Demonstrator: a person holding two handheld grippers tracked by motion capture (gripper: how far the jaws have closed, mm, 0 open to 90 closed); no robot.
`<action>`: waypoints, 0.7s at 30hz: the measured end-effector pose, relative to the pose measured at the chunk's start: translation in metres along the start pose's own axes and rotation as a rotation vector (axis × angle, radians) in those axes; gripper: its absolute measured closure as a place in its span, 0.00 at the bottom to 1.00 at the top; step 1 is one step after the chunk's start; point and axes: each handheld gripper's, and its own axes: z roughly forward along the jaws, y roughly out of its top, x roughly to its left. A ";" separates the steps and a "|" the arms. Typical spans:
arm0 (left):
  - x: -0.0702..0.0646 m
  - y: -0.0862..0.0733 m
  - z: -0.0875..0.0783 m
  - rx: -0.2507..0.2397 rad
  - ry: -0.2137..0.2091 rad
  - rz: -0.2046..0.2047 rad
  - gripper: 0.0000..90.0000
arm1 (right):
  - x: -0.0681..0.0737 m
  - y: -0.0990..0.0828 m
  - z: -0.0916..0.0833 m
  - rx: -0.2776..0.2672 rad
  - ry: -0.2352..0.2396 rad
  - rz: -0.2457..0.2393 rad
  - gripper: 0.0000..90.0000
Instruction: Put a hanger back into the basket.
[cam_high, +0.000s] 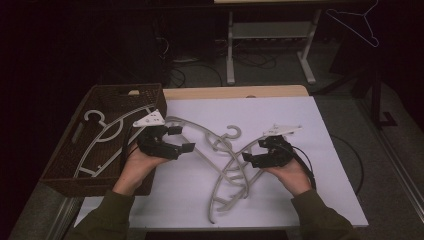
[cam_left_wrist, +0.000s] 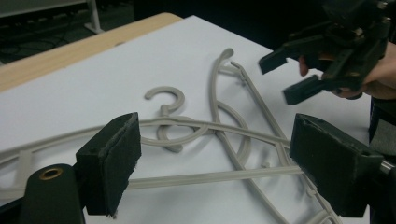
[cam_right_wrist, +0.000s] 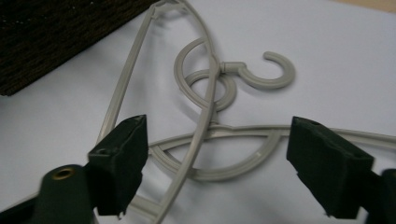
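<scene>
Two grey plastic hangers (cam_high: 227, 165) lay crossed and tangled on the white sheet (cam_high: 280, 195) that covered the worktop (cam_high: 225, 92), their hooks and curved arms overlapping near the middle – one hook (cam_high: 233, 132) curled free at the top of the heap, while a long arm of the other ran off toward the basket. The left tool (cam_high: 176, 140) hovered over that long arm at the left end of the tangle, its padded jaws standing well apart with the hanger bars showing between them but not pinched. The right tool (cam_high: 252, 151) sat at the right side of the heap, its jaws also apart and clamped on nothing, the crossing bars in the gap between them. In the left gripper view the right tool (cam_left_wrist: 292, 74) appeared beyond the hangers, held in a hand (cam_left_wrist: 373, 74). To the left, a dark woven basket (cam_high: 60, 170) stood at the worktop's edge with a white hanger (cam_high: 107, 135) lying in it – close beside the left hand (cam_high: 137, 167). Farther back, table legs (cam_high: 230, 50) and loose cables (cam_high: 250, 60) lay on the dim floor, and a pale wire hanger (cam_high: 357, 25) hung at the upper right
</scene>
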 end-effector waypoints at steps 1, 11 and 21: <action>0.000 -0.001 0.001 0.000 -0.001 0.001 0.18 | 0.001 0.001 0.005 0.011 0.000 -0.002 0.27; -0.003 -0.005 0.008 0.006 -0.014 -0.003 0.18 | 0.008 0.003 0.061 0.172 0.015 0.019 0.58; -0.003 -0.007 0.012 0.016 -0.018 -0.008 0.18 | 0.010 -0.002 0.072 0.247 0.024 0.034 0.70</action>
